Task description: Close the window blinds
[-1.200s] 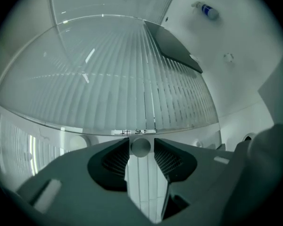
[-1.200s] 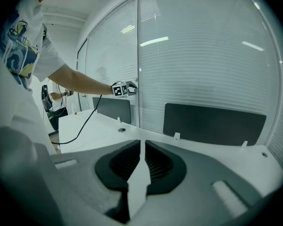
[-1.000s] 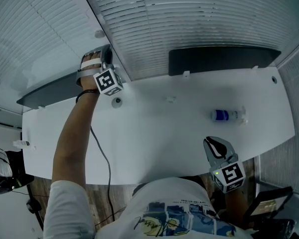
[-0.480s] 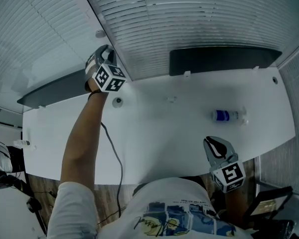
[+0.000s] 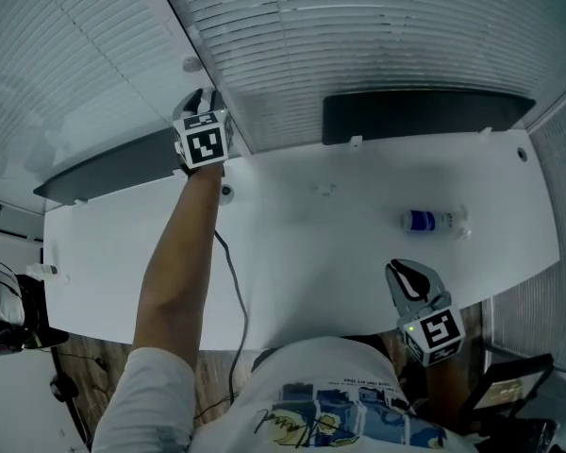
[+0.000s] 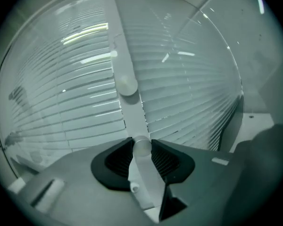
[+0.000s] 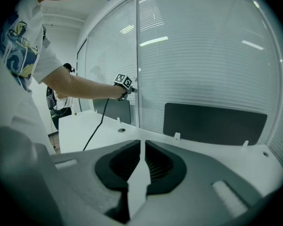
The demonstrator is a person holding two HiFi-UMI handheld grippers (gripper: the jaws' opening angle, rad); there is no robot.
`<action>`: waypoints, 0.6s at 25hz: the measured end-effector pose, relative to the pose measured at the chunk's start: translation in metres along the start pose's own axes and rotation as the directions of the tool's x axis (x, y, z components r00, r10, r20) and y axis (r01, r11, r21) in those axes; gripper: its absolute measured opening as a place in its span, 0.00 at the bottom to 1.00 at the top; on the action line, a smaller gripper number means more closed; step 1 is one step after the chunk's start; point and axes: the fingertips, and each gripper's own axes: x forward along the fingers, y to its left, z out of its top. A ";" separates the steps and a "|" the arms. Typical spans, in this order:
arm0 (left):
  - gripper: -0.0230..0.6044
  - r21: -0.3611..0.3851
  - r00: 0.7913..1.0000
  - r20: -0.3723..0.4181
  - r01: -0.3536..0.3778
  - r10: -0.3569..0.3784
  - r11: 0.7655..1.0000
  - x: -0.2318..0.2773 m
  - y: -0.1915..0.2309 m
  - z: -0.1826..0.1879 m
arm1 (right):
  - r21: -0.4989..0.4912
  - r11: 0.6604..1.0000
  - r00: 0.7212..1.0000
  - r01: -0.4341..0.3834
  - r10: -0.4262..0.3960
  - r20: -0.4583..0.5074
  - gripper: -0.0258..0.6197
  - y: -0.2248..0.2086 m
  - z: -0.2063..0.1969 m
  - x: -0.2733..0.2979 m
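My left gripper (image 6: pixel 141 147) is clenched on the blinds' tilt wand (image 6: pixel 146 180), right up at the window frame post (image 6: pixel 122 55) where the two blinds (image 5: pixel 377 36) meet. The wand is a pale rod. In the left gripper view its long axis runs up and down between the pads, nearly in line with the post. My right gripper (image 5: pixel 406 274) is closed and empty above the near edge of the tabletop (image 5: pixel 311 253).
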 end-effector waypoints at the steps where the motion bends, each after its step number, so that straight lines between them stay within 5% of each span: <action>1: 0.25 -0.057 1.000 0.002 0.009 -0.009 0.998 0.000 0.001 0.000 | 0.000 1.000 1.000 0.000 0.000 0.000 0.07 0.000 0.000 0.000; 6: 0.25 -0.327 0.998 0.026 0.071 -0.066 0.942 -0.001 0.001 -0.003 | -0.004 1.000 1.000 -0.002 0.002 0.004 0.07 -0.001 -0.001 -0.001; 12: 0.25 -0.517 0.991 0.059 0.131 -0.118 0.846 -0.001 0.006 -0.003 | -0.004 1.000 1.000 -0.008 0.008 0.001 0.07 0.002 0.001 0.001; 15: 0.25 -0.461 0.991 0.053 0.136 -0.126 0.877 -0.001 0.003 -0.003 | -0.006 1.000 1.000 -0.011 0.011 -0.001 0.07 0.002 0.001 0.001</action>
